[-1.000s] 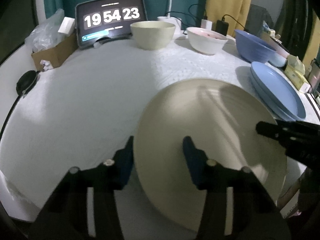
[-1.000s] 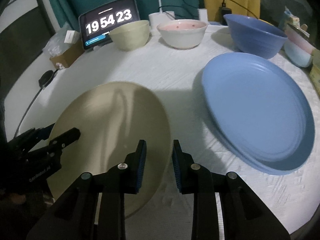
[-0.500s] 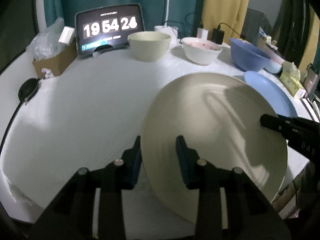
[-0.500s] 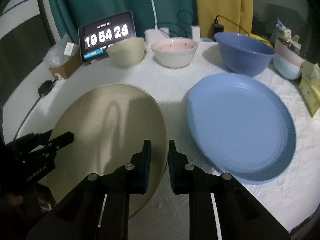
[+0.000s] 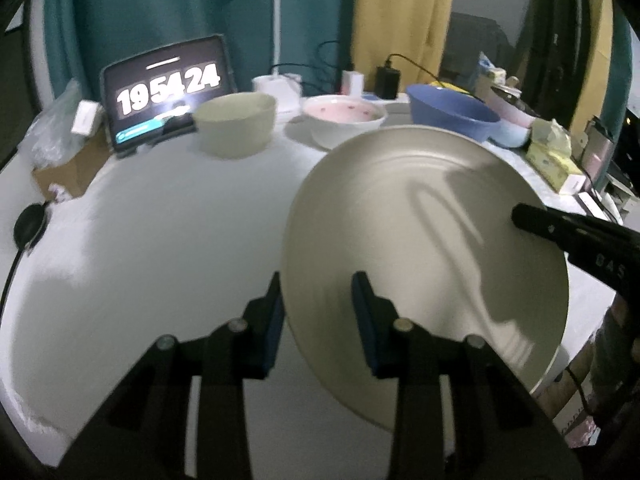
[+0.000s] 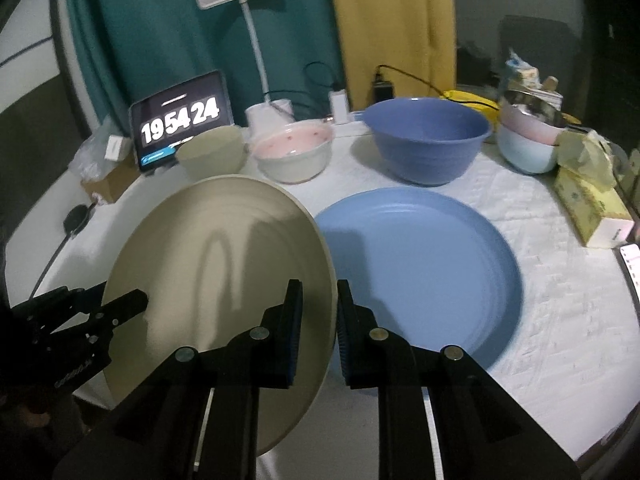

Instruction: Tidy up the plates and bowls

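A large cream plate (image 5: 424, 248) is held in the air between both grippers, above the white table. My left gripper (image 5: 318, 308) is shut on its left rim. My right gripper (image 6: 318, 320) is shut on its right rim; the plate also shows in the right wrist view (image 6: 224, 280). The right gripper's arm (image 5: 576, 240) reaches in from the right. A blue plate (image 6: 424, 276) lies flat on the table to the right of the cream one. At the back stand a cream bowl (image 5: 236, 124), a white and pink bowl (image 5: 344, 120) and a blue bowl (image 6: 430, 144).
A tablet clock (image 5: 168, 92) stands at the back left beside a cardboard box (image 5: 64, 168). A lamp (image 6: 256, 48), chargers and cables sit behind the bowls. Stacked pale bowls (image 6: 528, 140) and yellow tissue packs (image 6: 588, 200) crowd the right edge. A black cable puck (image 5: 30, 228) lies left.
The cream plate has been lifted off the table and tilted up, held at both rims. Both grippers closed onto the rims and rose with it.
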